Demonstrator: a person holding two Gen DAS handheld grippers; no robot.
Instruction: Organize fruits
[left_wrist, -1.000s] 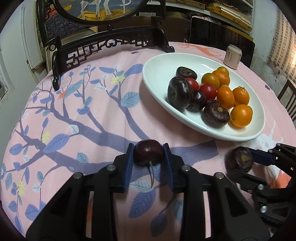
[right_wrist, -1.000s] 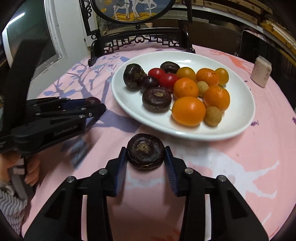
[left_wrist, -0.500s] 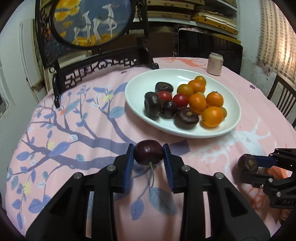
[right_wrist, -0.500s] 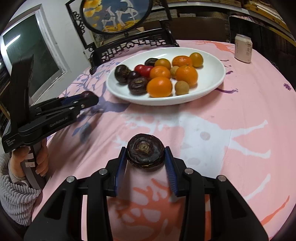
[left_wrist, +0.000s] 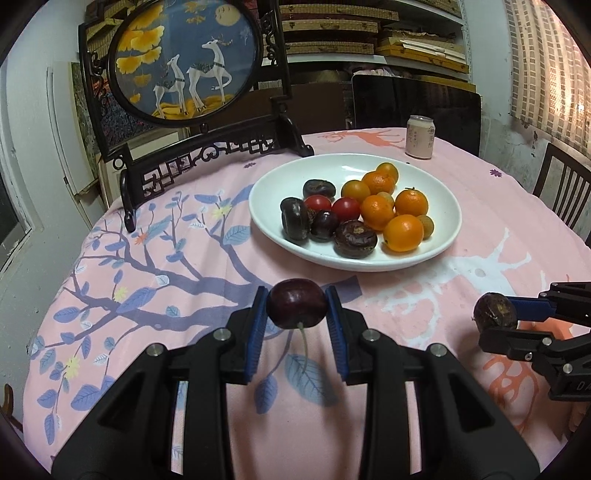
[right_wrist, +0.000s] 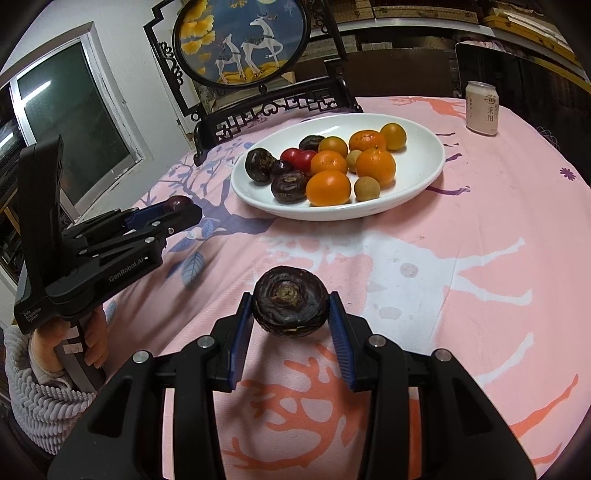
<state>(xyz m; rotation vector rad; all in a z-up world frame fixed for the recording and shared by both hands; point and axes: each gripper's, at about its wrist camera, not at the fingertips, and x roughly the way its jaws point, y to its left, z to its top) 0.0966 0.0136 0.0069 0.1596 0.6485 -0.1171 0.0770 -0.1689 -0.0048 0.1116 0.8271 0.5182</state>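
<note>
My left gripper (left_wrist: 296, 308) is shut on a dark red cherry (left_wrist: 296, 303), whose stem hangs down between the blue pads. It hovers above the pink tablecloth, well short of the white oval plate (left_wrist: 436, 184). The right gripper (right_wrist: 290, 306) is shut on a dark brown water chestnut (right_wrist: 290, 301). That plate (right_wrist: 417, 136) holds several oranges, two red tomatoes, dark chestnuts, a cherry and small tan longans. Each gripper shows in the other's view: the right gripper (left_wrist: 496, 319) at the right edge, the left gripper (right_wrist: 181, 207) at the left, held by a hand (right_wrist: 94, 339).
A carved dark wooden stand (left_wrist: 207, 147) with a round deer picture stands behind the plate. A pale drink can (left_wrist: 419, 137) sits at the back right of the round table. Dark chairs (left_wrist: 565, 195) stand around the table, and a window (right_wrist: 74, 122) is on the left.
Both grippers have drawn back from the plate with their fruits still held. The plate now looks smaller and farther away in both views.
</note>
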